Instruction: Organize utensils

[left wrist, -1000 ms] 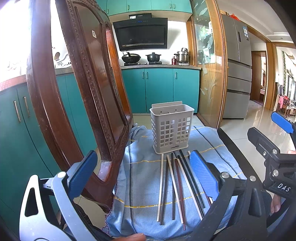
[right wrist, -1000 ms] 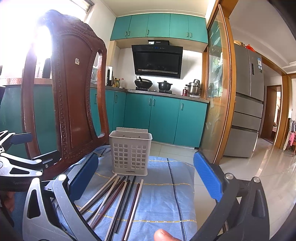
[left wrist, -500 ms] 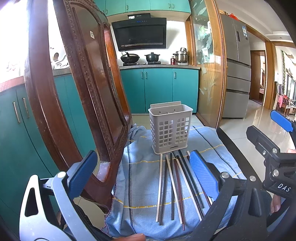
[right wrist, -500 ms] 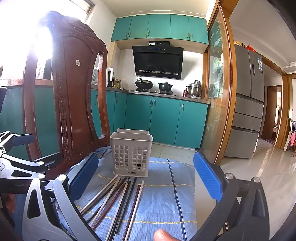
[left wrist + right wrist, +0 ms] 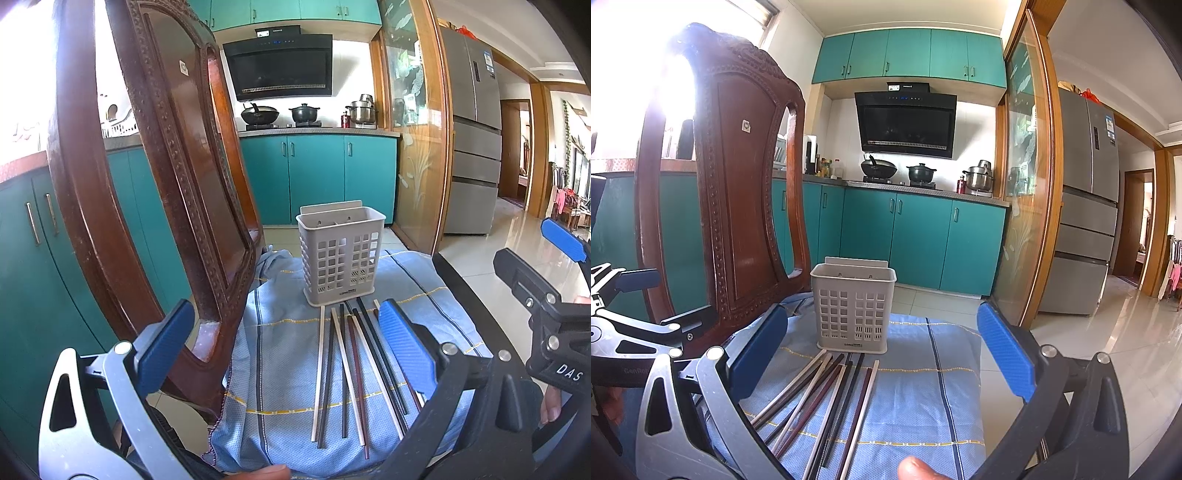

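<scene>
Setting: a kitchen with teal cabinets (image 5: pixel 923 240), a black range hood (image 5: pixel 907 123) and a steel fridge (image 5: pixel 1086 206).
Work surface: a blue cloth (image 5: pixel 288 354) with thin dark and yellow stripes, spread over a dark table.
Chair: a carved dark wooden chair (image 5: pixel 173 177) stands upright at the left edge of the cloth, its back filling much of the left wrist view.
Utensil holder: a pale grey plastic basket (image 5: pixel 341 256) with square holes stands upright at the far middle of the cloth; its inside is hard to make out.
Chopsticks: a loose fan of chopsticks (image 5: pixel 351 365), white, black and dark red, lies flat on the cloth just in front of the basket, far ends close to its base, near ends spread toward the cameras.
Left gripper: the left gripper (image 5: pixel 284 347) hangs above the near side of the cloth, jaws spread wide, blue pads well apart, nothing between them.
Right gripper: the right gripper (image 5: pixel 882 354) hangs to the right of the left one, jaws also spread wide and empty, the chopsticks lying below the gap.
Person: a fingertip (image 5: pixel 919 469) shows at the bottom edge of the right wrist view.
</scene>
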{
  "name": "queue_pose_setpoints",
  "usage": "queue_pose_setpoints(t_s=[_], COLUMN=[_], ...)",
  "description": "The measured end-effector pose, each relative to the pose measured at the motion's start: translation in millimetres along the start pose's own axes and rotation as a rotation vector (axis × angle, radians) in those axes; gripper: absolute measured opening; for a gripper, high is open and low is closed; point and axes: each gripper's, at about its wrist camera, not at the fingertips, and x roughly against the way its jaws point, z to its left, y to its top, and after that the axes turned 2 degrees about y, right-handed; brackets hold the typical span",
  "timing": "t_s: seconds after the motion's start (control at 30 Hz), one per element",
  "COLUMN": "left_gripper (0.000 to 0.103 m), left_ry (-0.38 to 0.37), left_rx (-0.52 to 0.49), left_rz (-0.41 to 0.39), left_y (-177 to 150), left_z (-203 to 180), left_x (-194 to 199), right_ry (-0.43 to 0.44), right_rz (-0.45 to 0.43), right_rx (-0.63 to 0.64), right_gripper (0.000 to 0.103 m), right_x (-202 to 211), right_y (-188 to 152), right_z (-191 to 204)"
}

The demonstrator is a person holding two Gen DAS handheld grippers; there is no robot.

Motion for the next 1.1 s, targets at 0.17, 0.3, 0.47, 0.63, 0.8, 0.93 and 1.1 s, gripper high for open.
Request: queue_pose_setpoints(t_s=[0.17, 0.3, 0.47, 0.63, 0.8, 0.93, 1.1], left_gripper=[0.099, 0.099, 0.099, 0.099, 0.099, 0.099, 0.099], left_ry=[-0.001, 0.000, 0.000, 0.000, 0.000, 0.000, 0.000], left_rx=[0.000, 0.001, -0.001, 0.000, 0.000, 0.000, -0.001], left_rz=[0.003, 0.004, 0.004, 0.009, 0.009, 0.009, 0.012], left_y=[-1.1, -1.6, -1.7, -1.5, -2.2, -2.0, -2.6], left_z=[-0.8, -0.6, -0.6, 0.0, 0.1, 0.1, 0.1], left_x=[-0.4, -0.6, -0.6, -2.1, -2.1, -2.1, -2.7], right_ry=[0.001, 0.000, 0.000, 0.001, 0.000, -0.001, -0.001], right_rz=[0.000, 0.000, 0.000, 0.005, 0.004, 0.005, 0.007], right_rx=[0.000, -0.002, -0.002, 0.007, 0.005, -0.001, -0.001], right_gripper=[0.101, 0.100, 0.100, 0.101, 0.100, 0.101, 0.100], right_x=[0.1, -0.2, 0.6, 0.3, 0.0, 0.5, 0.6], right_y=[0.5, 0.6, 0.4, -1.8, -2.3, -4.1, -4.6], right_z=[0.0, 0.3, 0.4, 1.2, 1.3, 0.2, -0.2])
